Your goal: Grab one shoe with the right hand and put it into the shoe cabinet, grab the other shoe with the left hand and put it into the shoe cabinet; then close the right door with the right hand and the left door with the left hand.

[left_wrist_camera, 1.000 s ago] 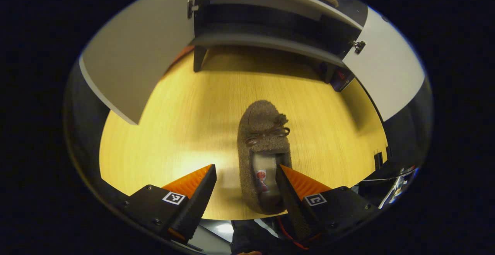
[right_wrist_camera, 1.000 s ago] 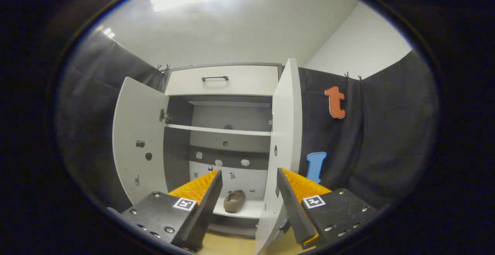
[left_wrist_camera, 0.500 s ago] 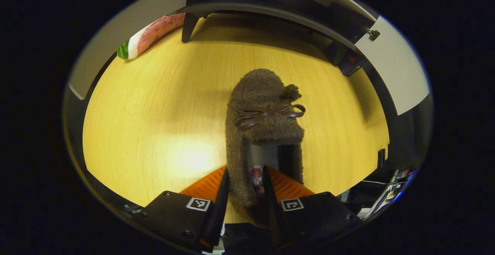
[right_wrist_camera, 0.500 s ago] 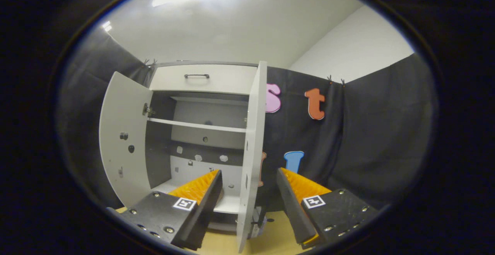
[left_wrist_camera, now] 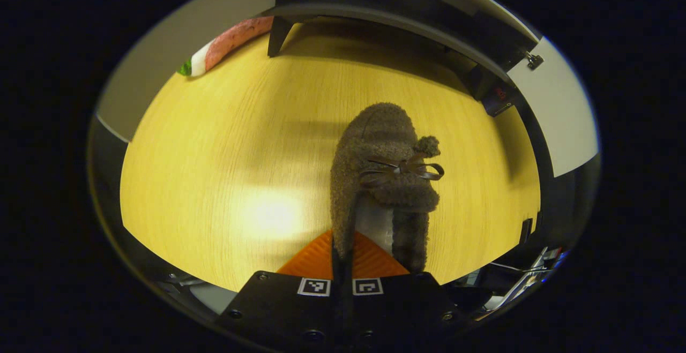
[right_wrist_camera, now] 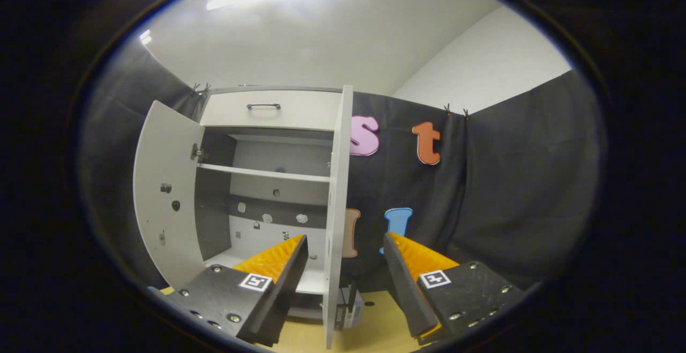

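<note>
A fuzzy brown shoe point(left_wrist_camera: 383, 181) with a small bow lies toe-away on the wooden floor point(left_wrist_camera: 230, 155) in the left gripper view. My left gripper point(left_wrist_camera: 341, 256) is shut on the shoe's left side wall near the heel. The shoe cabinet point(right_wrist_camera: 268, 181) stands ahead in the right gripper view with both doors open: the left door point(right_wrist_camera: 163, 192) swung wide, the right door point(right_wrist_camera: 335, 208) edge-on. My right gripper point(right_wrist_camera: 343, 267) is open and holds nothing, with the right door's edge between its fingers farther off. The cabinet's bottom edge point(left_wrist_camera: 396, 21) shows at the top of the left gripper view.
A red, white and green roll point(left_wrist_camera: 225, 50) lies on the floor by the left door. A small dark box point(left_wrist_camera: 496, 98) sits under the cabinet's right corner. Black cloth hangs to the right of the cabinet. A drawer with a handle point(right_wrist_camera: 263, 106) tops the cabinet.
My left gripper came down over the shoe and shut on its side wall. My right gripper view swung to the right, so the cabinet moved left and the shoe inside is now hidden.
</note>
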